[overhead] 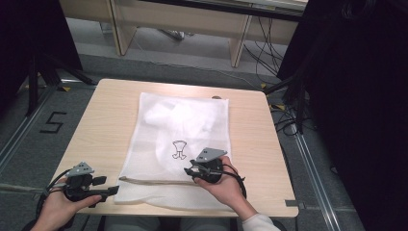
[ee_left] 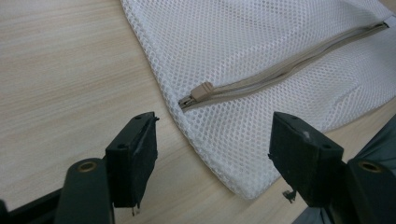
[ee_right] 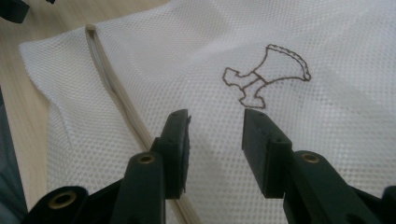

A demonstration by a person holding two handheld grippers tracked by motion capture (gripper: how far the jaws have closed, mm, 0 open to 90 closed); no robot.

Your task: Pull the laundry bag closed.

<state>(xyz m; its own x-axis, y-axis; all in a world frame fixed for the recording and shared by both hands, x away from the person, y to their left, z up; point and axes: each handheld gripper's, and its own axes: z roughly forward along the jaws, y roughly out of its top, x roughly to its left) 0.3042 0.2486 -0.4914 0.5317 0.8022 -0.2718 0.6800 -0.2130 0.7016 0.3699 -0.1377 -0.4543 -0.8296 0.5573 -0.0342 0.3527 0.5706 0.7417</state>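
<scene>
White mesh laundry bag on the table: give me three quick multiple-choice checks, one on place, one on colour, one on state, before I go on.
1. Where does the beige zipper pull sit on the white mesh laundry bag?
A. at the far edge
B. at the near left corner, by the left tongs
C. under the brown stitched emblem

2. What colour is the zipper tape?
A. beige
B. red
C. black

3. How are the right tongs?
A. shut on the zipper
B. shut on the mesh
C. open above the mesh

Answers: 1 B, the pull lies just ahead of the left tongs at the bag's corner. 2 A, the tape is beige against white mesh. 3 C, a gap shows between the jaws and nothing is gripped.
</scene>
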